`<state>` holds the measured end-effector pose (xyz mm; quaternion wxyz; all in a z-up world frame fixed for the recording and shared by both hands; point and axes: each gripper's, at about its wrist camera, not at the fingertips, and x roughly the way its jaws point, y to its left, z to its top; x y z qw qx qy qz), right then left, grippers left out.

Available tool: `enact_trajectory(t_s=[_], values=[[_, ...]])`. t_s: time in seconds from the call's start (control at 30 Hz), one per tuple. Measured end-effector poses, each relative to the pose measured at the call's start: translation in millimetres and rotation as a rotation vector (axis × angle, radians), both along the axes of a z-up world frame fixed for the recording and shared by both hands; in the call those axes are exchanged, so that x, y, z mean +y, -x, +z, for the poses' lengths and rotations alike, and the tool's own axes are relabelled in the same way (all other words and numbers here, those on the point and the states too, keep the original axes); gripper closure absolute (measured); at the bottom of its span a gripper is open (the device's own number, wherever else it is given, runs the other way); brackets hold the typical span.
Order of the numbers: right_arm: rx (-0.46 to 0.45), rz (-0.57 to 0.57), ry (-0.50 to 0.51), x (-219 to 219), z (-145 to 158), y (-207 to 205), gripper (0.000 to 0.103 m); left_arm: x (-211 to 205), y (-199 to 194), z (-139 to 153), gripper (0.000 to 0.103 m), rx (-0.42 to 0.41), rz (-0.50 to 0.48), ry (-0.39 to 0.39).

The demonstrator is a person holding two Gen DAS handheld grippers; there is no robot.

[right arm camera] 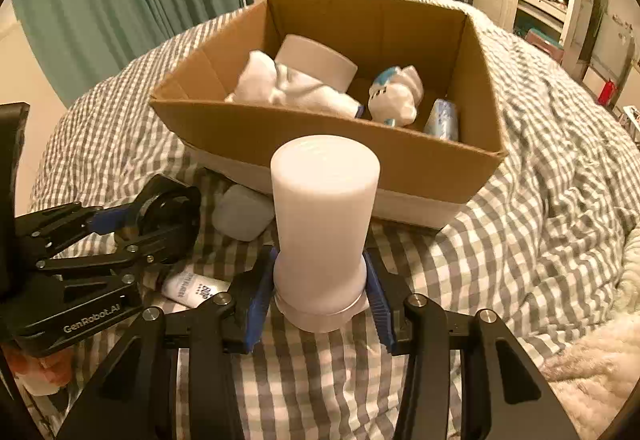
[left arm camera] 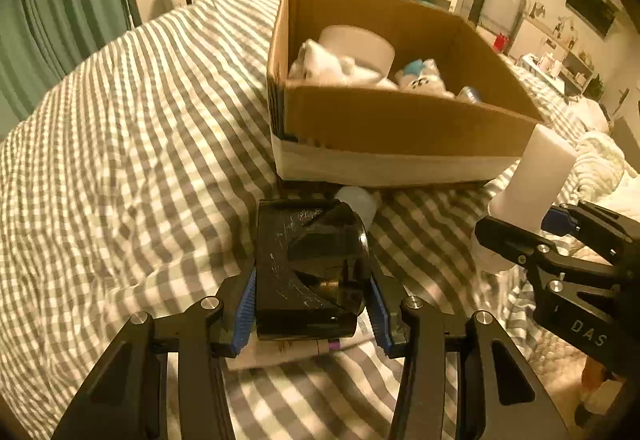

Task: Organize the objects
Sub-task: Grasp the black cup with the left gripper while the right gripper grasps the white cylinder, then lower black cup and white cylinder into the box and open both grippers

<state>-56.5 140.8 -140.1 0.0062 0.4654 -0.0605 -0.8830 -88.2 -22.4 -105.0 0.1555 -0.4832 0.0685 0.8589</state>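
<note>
My left gripper (left arm camera: 310,314) is shut on a glossy black box-shaped object (left arm camera: 308,260), its blue pads pressing both sides, just above the checked bedspread. My right gripper (right arm camera: 320,304) is shut on a tall white cylindrical bottle (right arm camera: 324,224), held upright by its lower end; the same bottle (left arm camera: 532,180) and gripper show at the right of the left wrist view. An open cardboard box (left arm camera: 400,128) stands ahead on the bed, with a white tub (left arm camera: 360,44), a white cloth (right arm camera: 288,84), a blue-and-white plush toy (right arm camera: 396,92) and a bluish bottle (right arm camera: 442,120) inside.
A small white jar (right arm camera: 240,212) lies against the box's near wall. A white tube (right arm camera: 196,288) lies on the bedspread (left arm camera: 140,140) below the left gripper (right arm camera: 132,228). Green curtains hang at the left; shelves and furniture stand behind the bed.
</note>
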Motion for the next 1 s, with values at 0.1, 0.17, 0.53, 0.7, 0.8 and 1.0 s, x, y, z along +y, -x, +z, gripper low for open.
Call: enact_trajectory(t_s=[0.1, 0.17, 0.53, 0.7, 0.8, 1.0], values=[[0.028, 0.001, -0.005, -5, 12, -10, 0.06, -1, -10, 14, 0.054, 0.03, 0.003, -0.007], [0.041, 0.001, -0.007, -10, 18, -8, 0.06, -2, -15, 22, 0.055, 0.041, 0.003, -0.011], [0.12, -0.001, -0.025, -12, 56, -44, 0.06, 3, -42, 64, 0.054, 0.143, 0.006, 0.002], [0.175, -0.012, -0.029, -8, 86, -49, 0.06, 14, -39, 91, 0.054, 0.202, -0.02, -0.003], [0.204, -0.014, -0.028, -4, 105, -45, 0.06, 21, -35, 108, 0.054, 0.243, -0.03, -0.004], [0.249, -0.022, -0.039, 5, 140, -28, 0.06, 33, -12, 134, 0.054, 0.296, -0.038, -0.012]])
